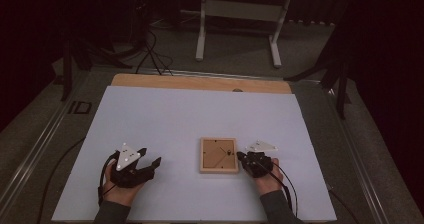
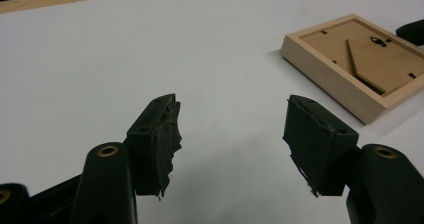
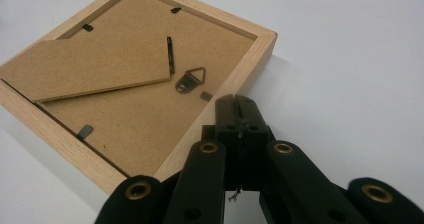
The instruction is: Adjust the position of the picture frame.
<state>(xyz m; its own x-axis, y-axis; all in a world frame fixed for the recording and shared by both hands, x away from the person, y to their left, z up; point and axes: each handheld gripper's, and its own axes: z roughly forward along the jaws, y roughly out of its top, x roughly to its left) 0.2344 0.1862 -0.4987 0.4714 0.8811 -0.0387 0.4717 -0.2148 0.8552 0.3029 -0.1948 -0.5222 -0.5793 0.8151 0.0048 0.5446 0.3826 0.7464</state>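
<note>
Item 1, far left: left gripper, black, two-jawed, hand-held, grey three-cornered plate on top. It rests on the white table sheet with jaws spread wide and nothing between them; in the left gripper view the torn black pads stand well apart over bare sheet. It points toward the table's middle, well apart from the frame.

Item 2, centre: small square picture frame of pale wood, lying face down and flat on the sheet, brown fibreboard back uppermost. Fitted to the back are a folding easel stand, lying along the diagonal and lifted slightly at one end, a small metal hanging loop and dark retaining tabs along the inner rim. The frame's edges run roughly square to the table's edges.

Item 3, right: right gripper, black, same build. Jaws are pressed together with nothing gripped; the closed tip sits at the frame's right-hand edge, touching it or just short of it, which cannot be told.

Relation of note: the frame lies directly left of the right gripper's tip and well to the right of the left gripper. The right hand is much the nearer, so any push or lift at that edge probably falls to it.
</note>
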